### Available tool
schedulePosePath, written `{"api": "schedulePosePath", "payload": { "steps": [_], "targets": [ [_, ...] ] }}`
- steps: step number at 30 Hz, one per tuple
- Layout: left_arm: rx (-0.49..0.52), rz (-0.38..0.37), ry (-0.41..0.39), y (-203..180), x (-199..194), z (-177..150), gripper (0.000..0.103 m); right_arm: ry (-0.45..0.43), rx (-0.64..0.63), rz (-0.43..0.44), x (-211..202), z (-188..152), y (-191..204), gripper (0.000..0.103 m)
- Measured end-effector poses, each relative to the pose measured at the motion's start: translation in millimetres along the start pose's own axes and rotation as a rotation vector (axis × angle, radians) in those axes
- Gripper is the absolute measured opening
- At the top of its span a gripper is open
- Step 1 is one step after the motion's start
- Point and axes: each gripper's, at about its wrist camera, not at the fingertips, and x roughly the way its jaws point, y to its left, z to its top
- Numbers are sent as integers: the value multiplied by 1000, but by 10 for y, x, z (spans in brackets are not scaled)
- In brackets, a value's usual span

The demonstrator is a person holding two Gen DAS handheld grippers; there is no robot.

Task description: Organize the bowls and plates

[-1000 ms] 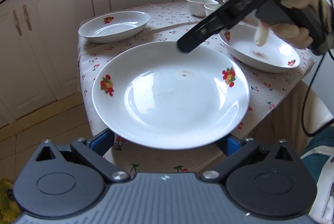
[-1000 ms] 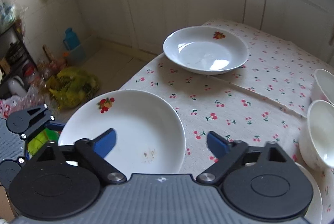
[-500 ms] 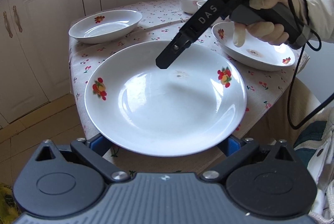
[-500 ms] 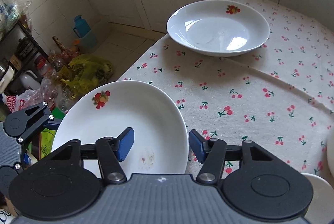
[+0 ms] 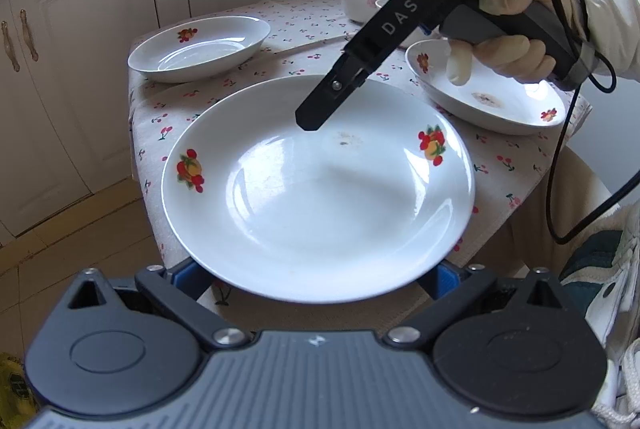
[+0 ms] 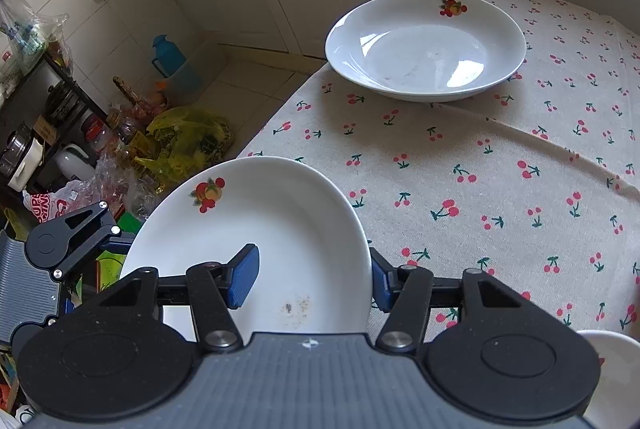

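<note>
Over the table edge, my left gripper [image 5: 316, 275] holds the near plate [image 5: 320, 189] by its rim, while my right gripper [image 6: 310, 279] has just closed across the opposite rim; pulling unevenly could twist it free

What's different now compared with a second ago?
The right gripper came down over the near plate, and its jaws have just been closing: they now pinch its rim. The left gripper and the far plate stayed put.
</note>
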Motion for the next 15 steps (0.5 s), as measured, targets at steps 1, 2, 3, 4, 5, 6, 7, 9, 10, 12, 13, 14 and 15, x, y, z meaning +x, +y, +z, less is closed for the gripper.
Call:
{"api": "schedulePosePath", "payload": {
  "steps": [1, 2, 3, 4, 5, 6, 7, 9, 10, 12, 13, 14, 15],
  "targets": [
    [-2, -1, 0, 8, 1, 11, 102, 1, -4, -2, -4, 3, 6, 63],
    [-5, -2, -2, 17, 0, 25, 102, -1, -4, -4, -12, 8, 8, 63],
    [-4, -2, -4, 23, 1, 43, 102, -6, -4, -3, -23, 14, 5, 63],
    [0, 0, -7, 28, 2, 58, 102, -12, -4, -3, -44, 25, -2, 63],
    [5, 3, -12, 33, 11, 80, 102, -17, -1, -5, -54, 41, -14, 63],
    [9, 5, -16, 37, 24, 102, 102, -25, 3, -7, -69, 52, -27, 63],
    [13, 5, -17, 42, 40, 132, 102, -33, 4, -11, -82, 64, -41, 63],
    [22, 1, -21, 60, 73, 184, 102, -40, 6, -26, -94, 88, -76, 63],
    [26, -2, -24, 70, 94, 209, 102, -45, 10, -33, -100, 92, -99, 63],
    [36, -7, -30, 81, 133, 254, 102, -53, 17, -45, -113, 104, -145, 63],
    [41, -8, -32, 86, 158, 276, 102, -57, 21, -51, -118, 110, -172, 63],
    [47, -9, -32, 86, 184, 296, 102, -60, 23, -56, -120, 115, -197, 63],
    [51, -10, -31, 88, 213, 315, 102, -63, 30, -61, -119, 129, -231, 63]
  ]
}}
